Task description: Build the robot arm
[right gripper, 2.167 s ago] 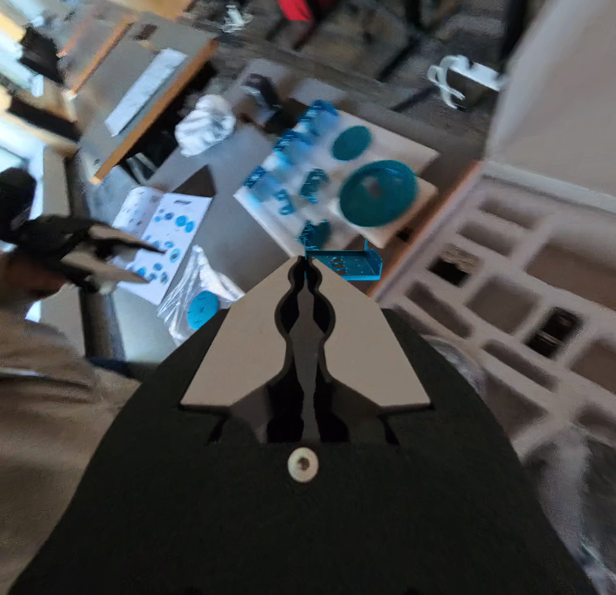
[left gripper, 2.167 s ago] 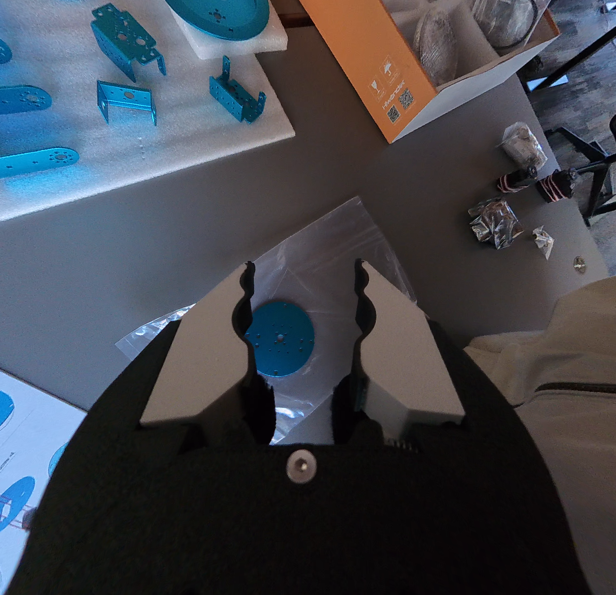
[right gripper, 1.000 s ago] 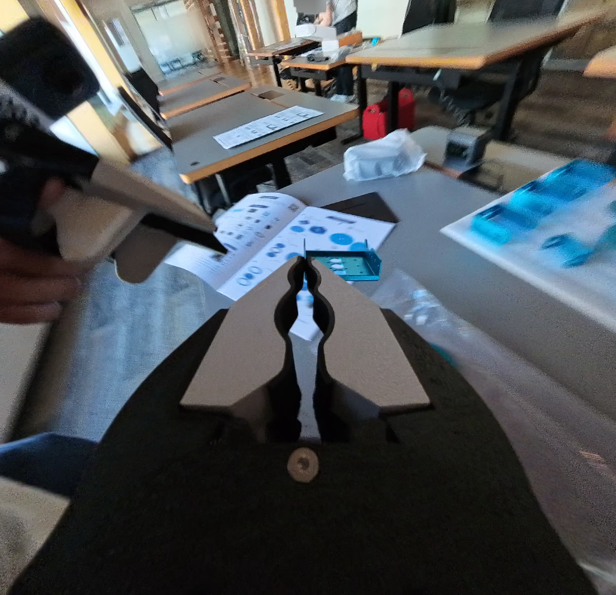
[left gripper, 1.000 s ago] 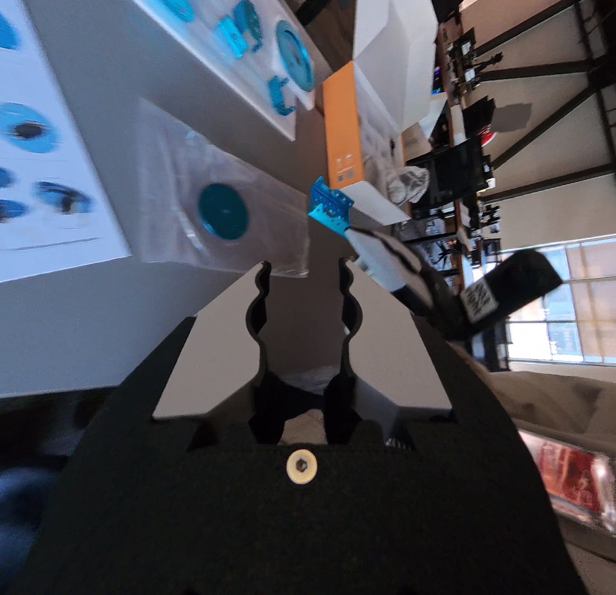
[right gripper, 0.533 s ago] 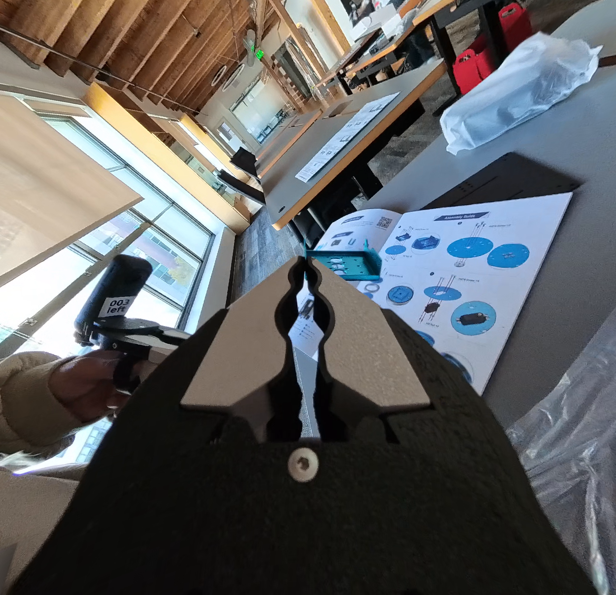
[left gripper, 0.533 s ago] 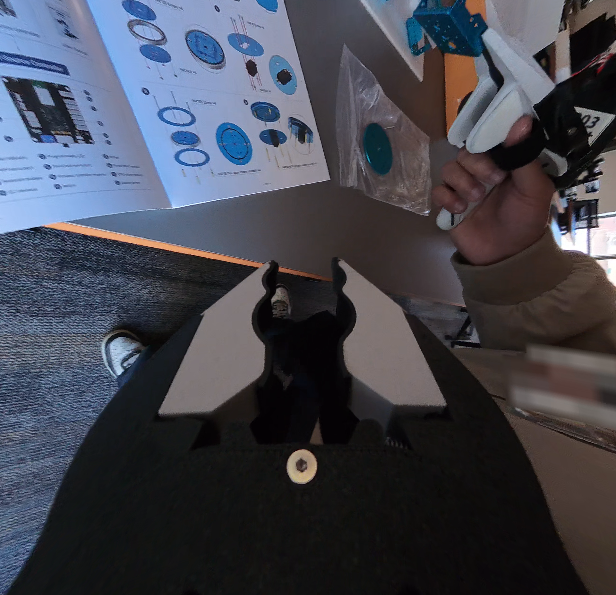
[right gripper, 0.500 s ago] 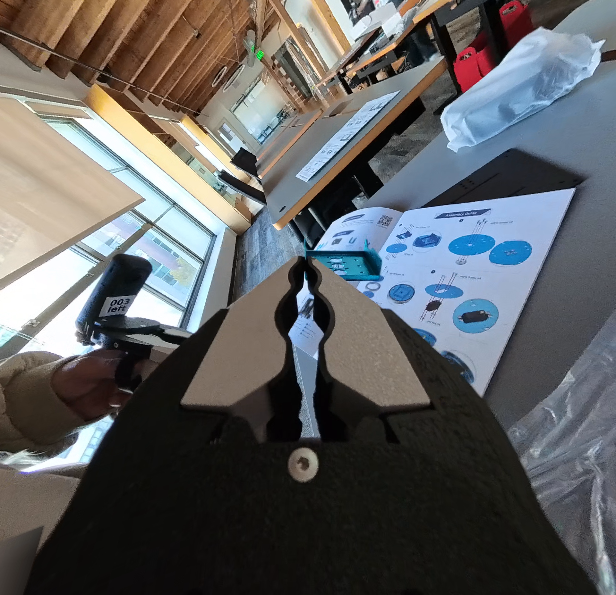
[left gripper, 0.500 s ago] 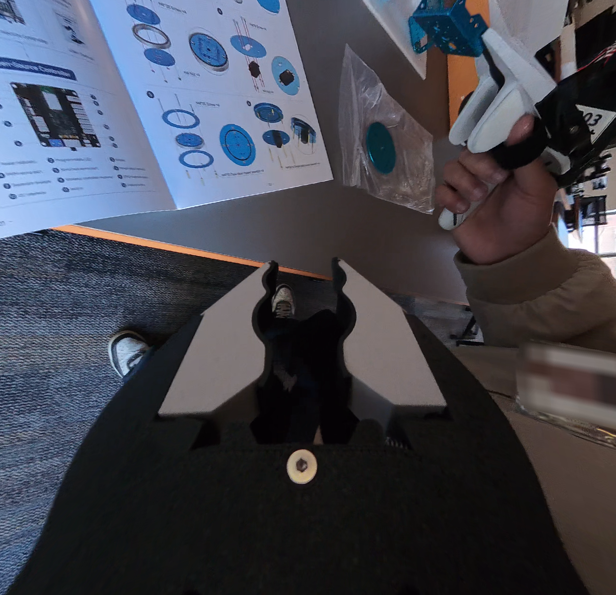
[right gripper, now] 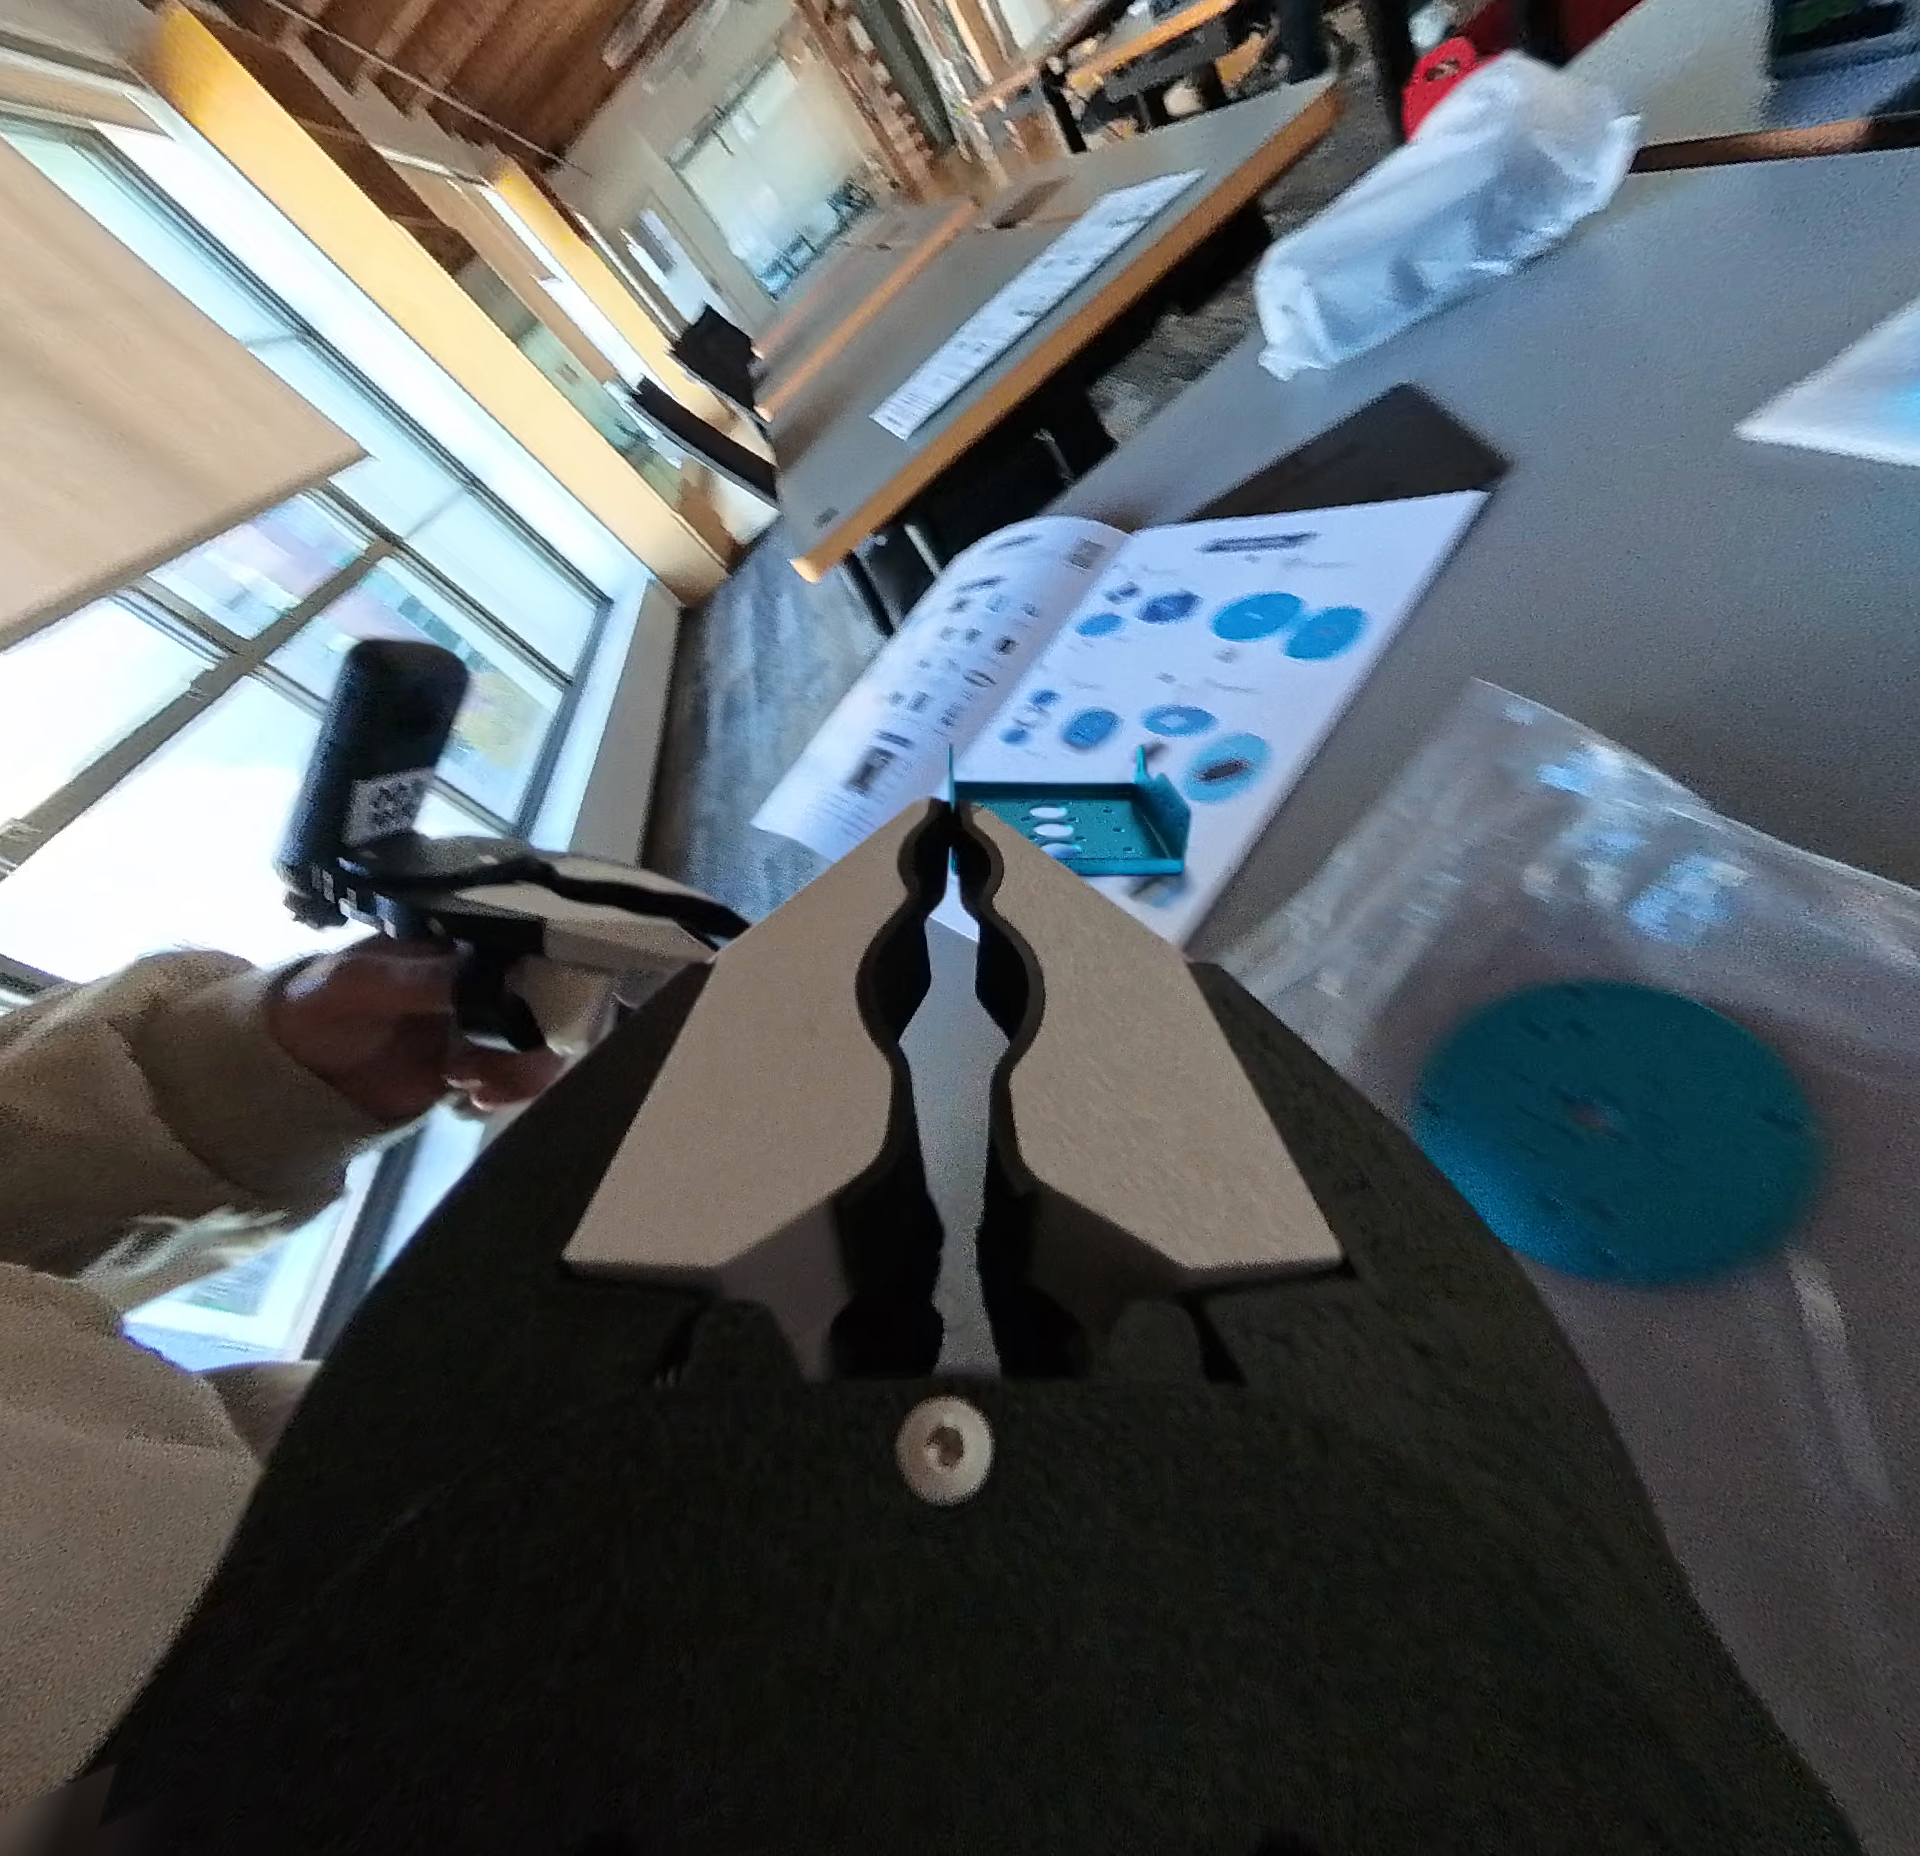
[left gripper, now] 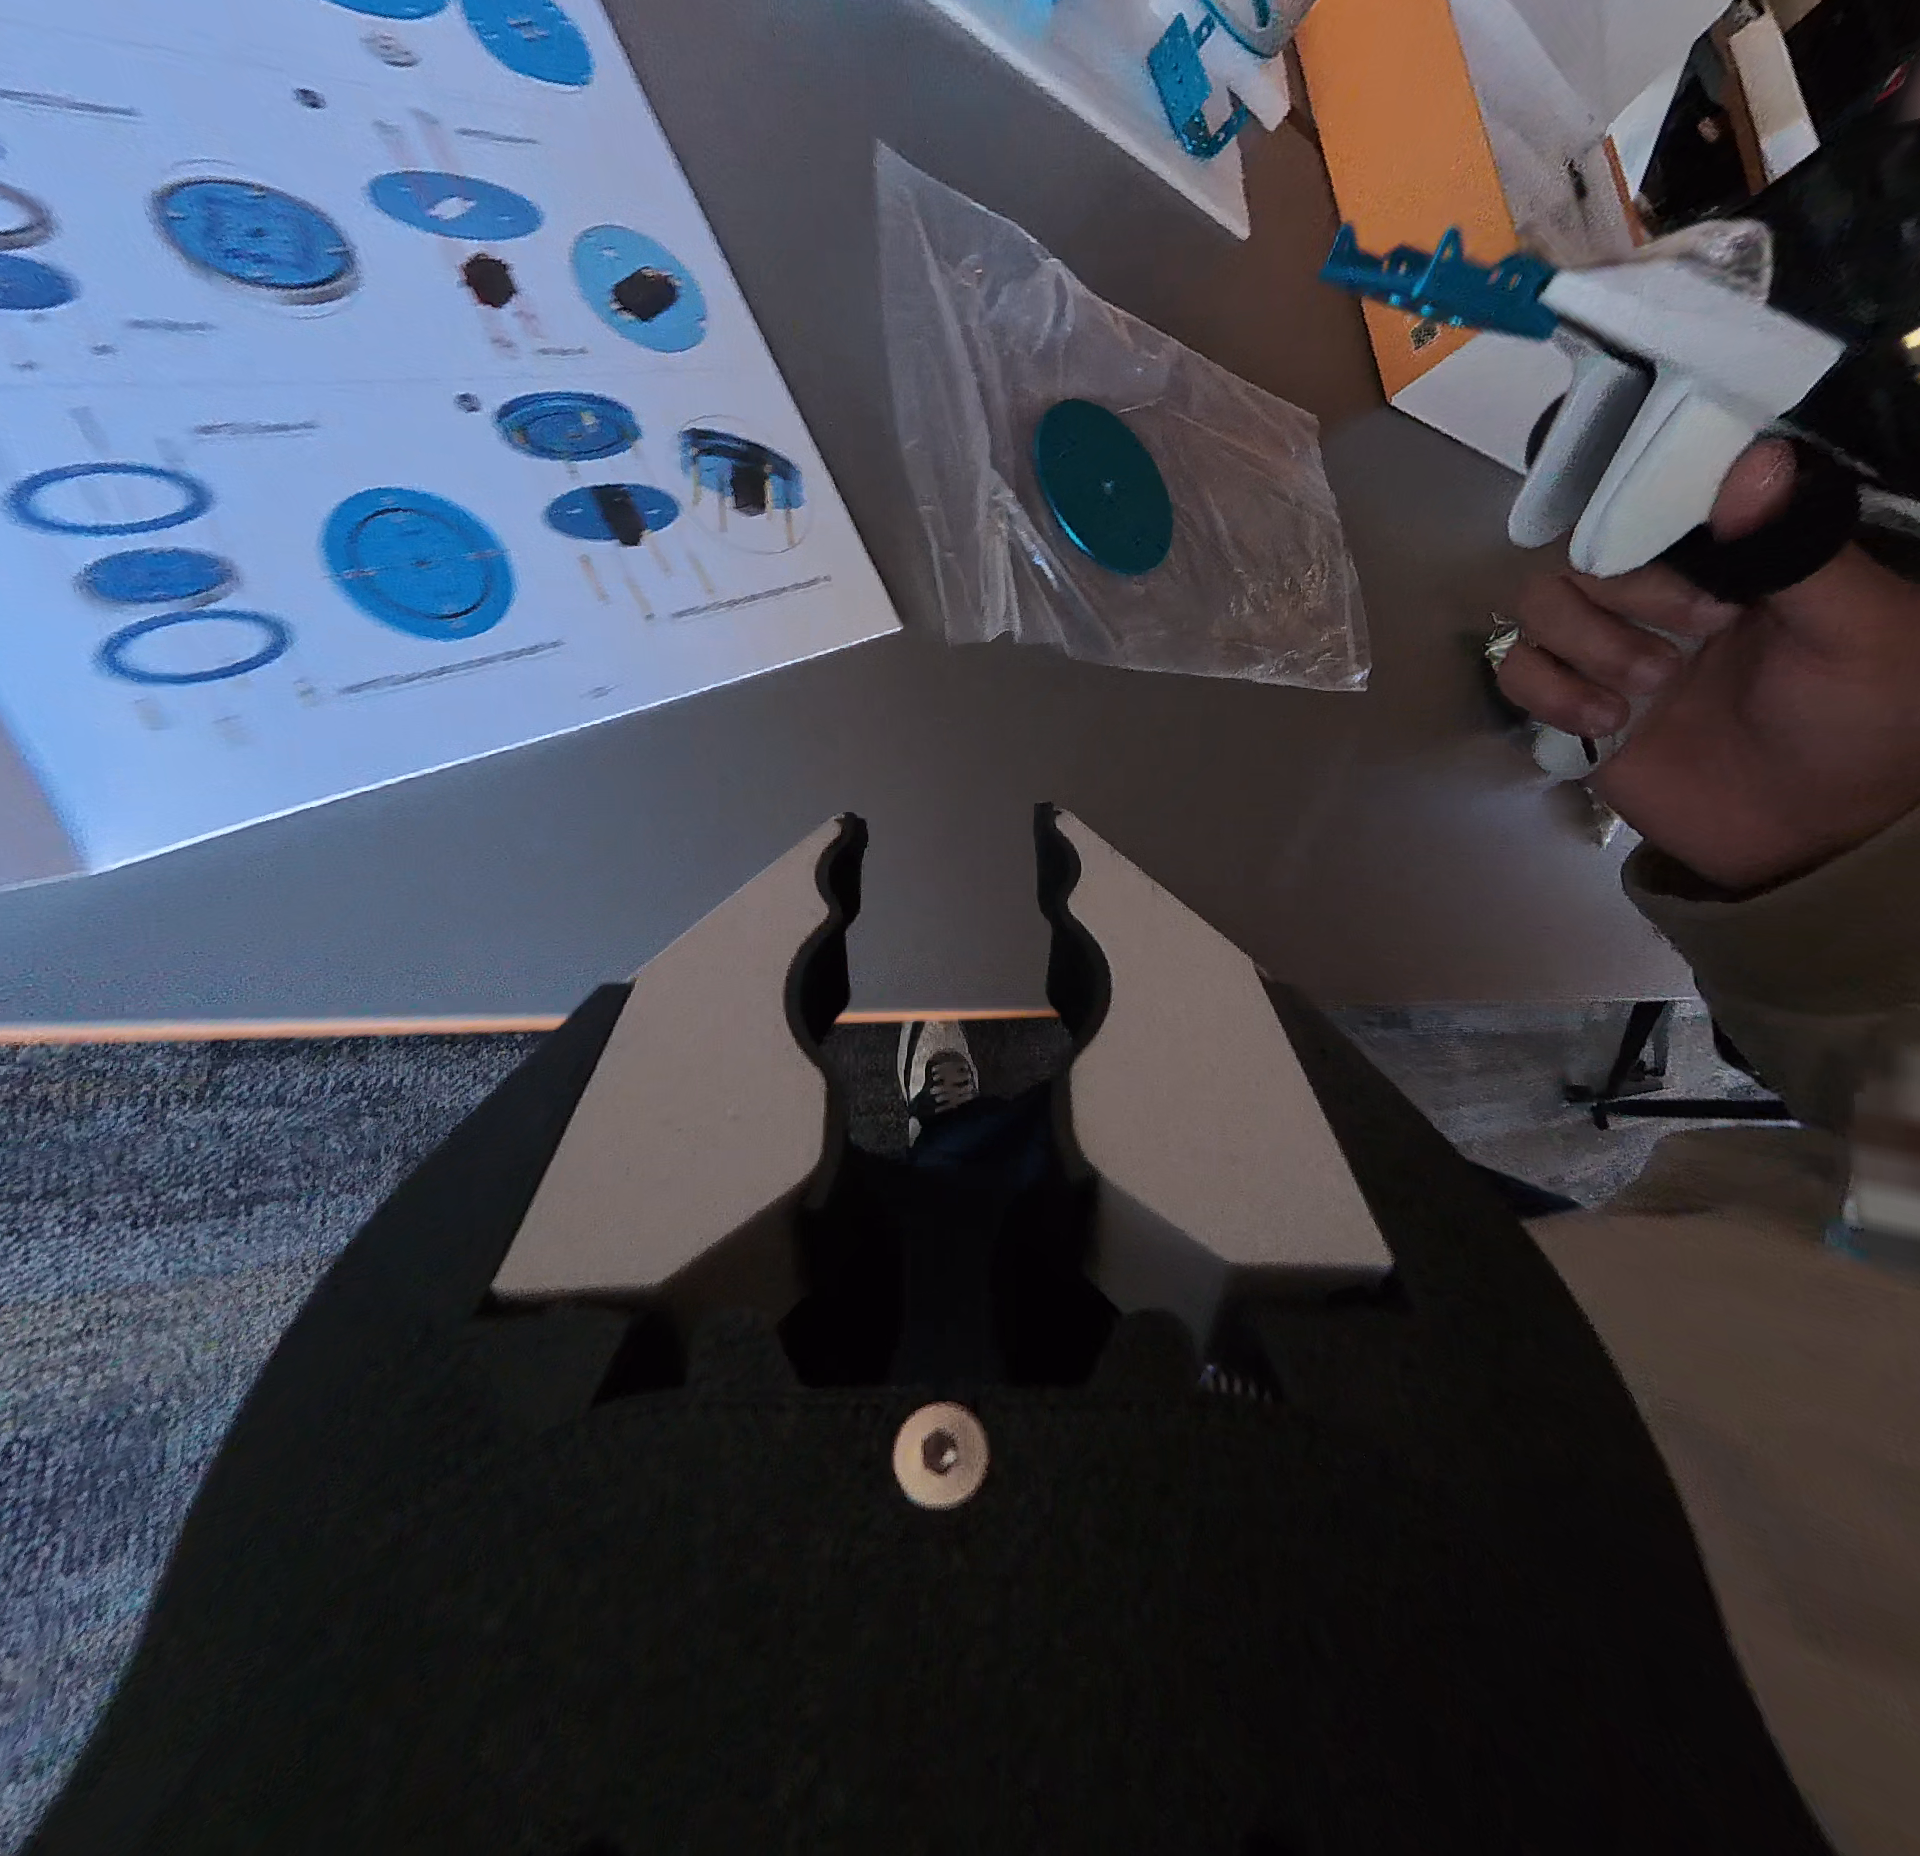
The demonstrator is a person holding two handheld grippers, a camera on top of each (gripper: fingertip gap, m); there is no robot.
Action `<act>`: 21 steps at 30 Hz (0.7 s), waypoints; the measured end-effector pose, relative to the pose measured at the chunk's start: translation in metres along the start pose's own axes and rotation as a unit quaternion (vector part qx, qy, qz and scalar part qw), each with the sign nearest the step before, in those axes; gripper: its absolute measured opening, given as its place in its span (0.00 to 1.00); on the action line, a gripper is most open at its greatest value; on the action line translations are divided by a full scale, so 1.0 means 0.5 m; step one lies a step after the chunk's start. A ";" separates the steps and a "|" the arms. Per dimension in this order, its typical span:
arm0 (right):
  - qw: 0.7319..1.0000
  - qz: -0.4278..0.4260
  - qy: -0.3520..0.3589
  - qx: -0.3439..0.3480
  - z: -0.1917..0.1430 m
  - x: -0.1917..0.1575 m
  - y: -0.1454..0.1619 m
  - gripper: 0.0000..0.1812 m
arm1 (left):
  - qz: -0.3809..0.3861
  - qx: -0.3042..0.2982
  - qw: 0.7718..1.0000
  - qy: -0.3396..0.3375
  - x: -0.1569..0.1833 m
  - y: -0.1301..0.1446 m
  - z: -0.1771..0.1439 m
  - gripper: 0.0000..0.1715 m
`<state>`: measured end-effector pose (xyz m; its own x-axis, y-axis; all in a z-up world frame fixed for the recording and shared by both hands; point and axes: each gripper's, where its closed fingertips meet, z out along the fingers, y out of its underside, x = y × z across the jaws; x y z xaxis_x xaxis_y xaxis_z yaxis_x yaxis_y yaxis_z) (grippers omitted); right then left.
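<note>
The right tongs [right gripper: 954, 819] are pinched together on one thin side flange of a small blue U-shaped bracket [right gripper: 1081, 827], right at the very tips, so most of the bracket sticks out past them, up in the air over the bench [right gripper: 1714, 372]. Honestly that's the sketchy bit: the grip is only on an edge of smooth metal, so my guess is any twist or bump could make it pivot or slip out and drop. The left tongs [left gripper: 943, 832] are spread apart with nothing between them, hanging over the near edge of the bench with carpet [left gripper: 208, 1235] and a shoe [left gripper: 935, 1074] visible below, so anything fumbled around there could go to the floor rather than the bench. Using the clear plastic bag [left gripper: 1122, 456] as the landmark: it lies flat on the bench with a blue disc [left gripper: 1103, 497] inside, the left tongs are well on the near side of it, the held bracket hovers off to its right, and the open instruction booklet [left gripper: 364, 352] sits just to its left. Beyond the bag is a white foam sheet [left gripper: 1143, 92] with more blue parts and an orange box [left gripper: 1392, 144]. The bag looks slippery too, so a part landing on it could skate off.
</note>
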<state>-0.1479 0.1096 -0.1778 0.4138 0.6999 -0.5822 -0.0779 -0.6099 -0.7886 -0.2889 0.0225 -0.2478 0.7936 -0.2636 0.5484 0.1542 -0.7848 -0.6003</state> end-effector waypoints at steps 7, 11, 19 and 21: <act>1.000 -0.019 0.009 -0.022 -0.133 0.126 0.068 0.00 | 0.068 0.015 0.998 -0.007 0.045 0.042 0.116 0.19; 0.998 -0.061 -0.025 -0.020 -0.157 0.126 0.103 0.00 | 0.102 0.010 0.995 -0.010 0.044 0.080 0.132 0.19; 0.990 -0.123 -0.074 0.008 -0.148 0.072 0.133 0.00 | 0.119 0.018 0.992 -0.039 0.005 0.151 0.075 0.19; 0.986 -0.149 -0.068 0.000 -0.139 0.072 0.146 0.00 | 0.125 0.030 0.991 -0.039 -0.001 0.160 0.068 0.20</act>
<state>-0.0758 0.0644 -0.2428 0.2929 0.8916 -0.3455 0.0296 -0.3696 -0.9287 -0.2567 -0.0213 -0.3159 0.8536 -0.4004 0.3331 -0.0207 -0.6652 -0.7464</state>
